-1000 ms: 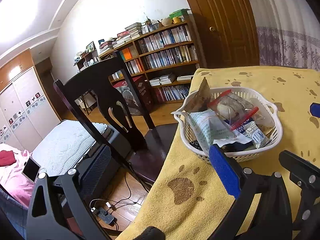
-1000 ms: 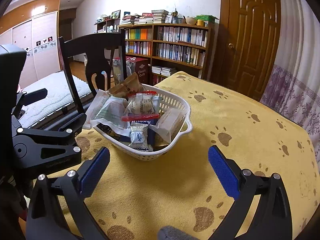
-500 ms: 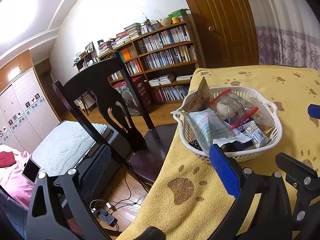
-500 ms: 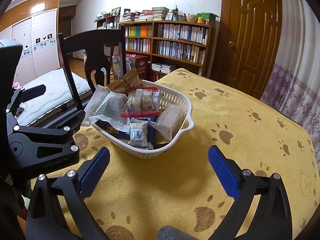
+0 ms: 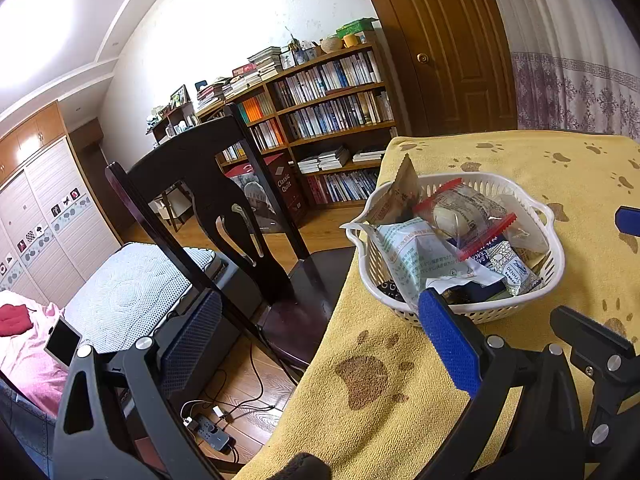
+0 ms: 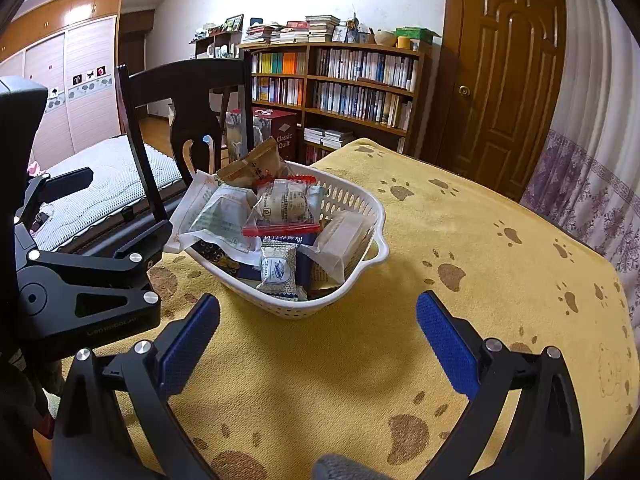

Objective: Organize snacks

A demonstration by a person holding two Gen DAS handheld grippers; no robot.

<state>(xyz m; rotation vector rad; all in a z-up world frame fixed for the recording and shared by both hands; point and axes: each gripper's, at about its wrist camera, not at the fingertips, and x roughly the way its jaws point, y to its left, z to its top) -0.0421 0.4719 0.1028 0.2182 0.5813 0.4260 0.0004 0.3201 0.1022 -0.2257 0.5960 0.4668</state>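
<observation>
Table [image 6: 460, 240], draped in yellow cloth [image 6: 320, 380] with brown paw prints. On the cloth, near the edge by the chair, white slotted basket [image 6: 360, 200], full of wrapped snacks. Cloth hanging over that edge. Otherwise bare cloth all around the basket.

From my right claw [image 6: 318, 344], the basket [image 6: 360, 208] sits just ahead and slightly left on the tablecloth [image 6: 480, 280], with wrapped snacks piled in it; one small packet [image 6: 279, 270] leans at the near rim and a bun in a sealed bag [image 6: 286, 204] lies on top. My left claw [image 5: 320, 344] hangs at the table's left edge, with the basket ahead to its right and the chair [image 5: 224, 208] ahead to its left. Behind the chair stands the bookshelf [image 6: 340, 88], the door [image 6: 504, 80] to its right. A bed [image 5: 132, 288] lies left of the chair.
</observation>
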